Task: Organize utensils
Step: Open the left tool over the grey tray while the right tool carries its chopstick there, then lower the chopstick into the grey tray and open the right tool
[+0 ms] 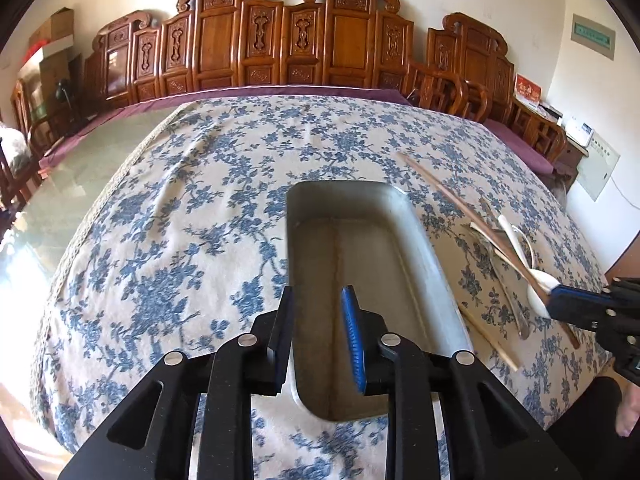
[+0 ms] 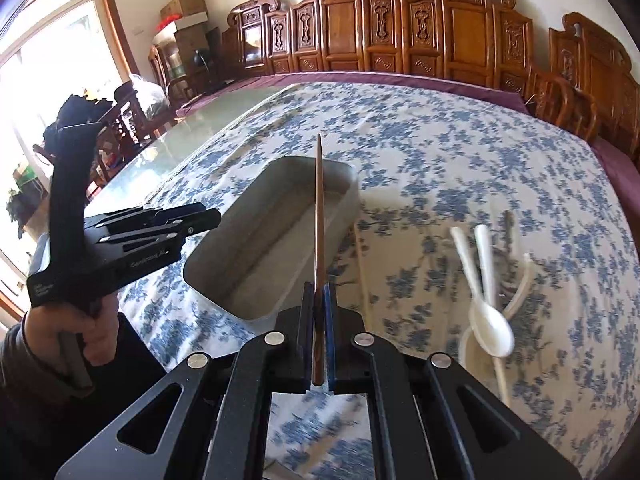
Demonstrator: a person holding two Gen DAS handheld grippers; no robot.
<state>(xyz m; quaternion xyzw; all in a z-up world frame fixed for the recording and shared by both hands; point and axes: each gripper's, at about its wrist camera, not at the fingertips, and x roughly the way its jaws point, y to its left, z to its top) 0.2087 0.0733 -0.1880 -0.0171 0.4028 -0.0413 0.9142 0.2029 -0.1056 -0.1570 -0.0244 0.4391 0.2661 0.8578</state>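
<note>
A grey metal tray (image 1: 424, 248) lies on the flowered tablecloth, with nothing in it; it also shows in the right wrist view (image 2: 340, 200). My left gripper (image 1: 318, 300) is open and straddles the tray's near left wall. My right gripper (image 2: 319, 292) is shut on a dark brown chopstick (image 2: 319, 208) that points forward over the tray's right side. In the left wrist view my right gripper (image 1: 554, 294) holds that chopstick (image 1: 452, 196) above the utensil pile. White spoons (image 2: 486, 312), pale chopsticks (image 2: 520, 284) and metal utensils (image 1: 508, 280) lie right of the tray.
The tablecloth (image 1: 180, 240) covers a large glass-topped table (image 1: 100, 152). Carved wooden chairs (image 1: 280, 40) line the far edge. A hand (image 2: 92, 320) holds the left gripper at the near left.
</note>
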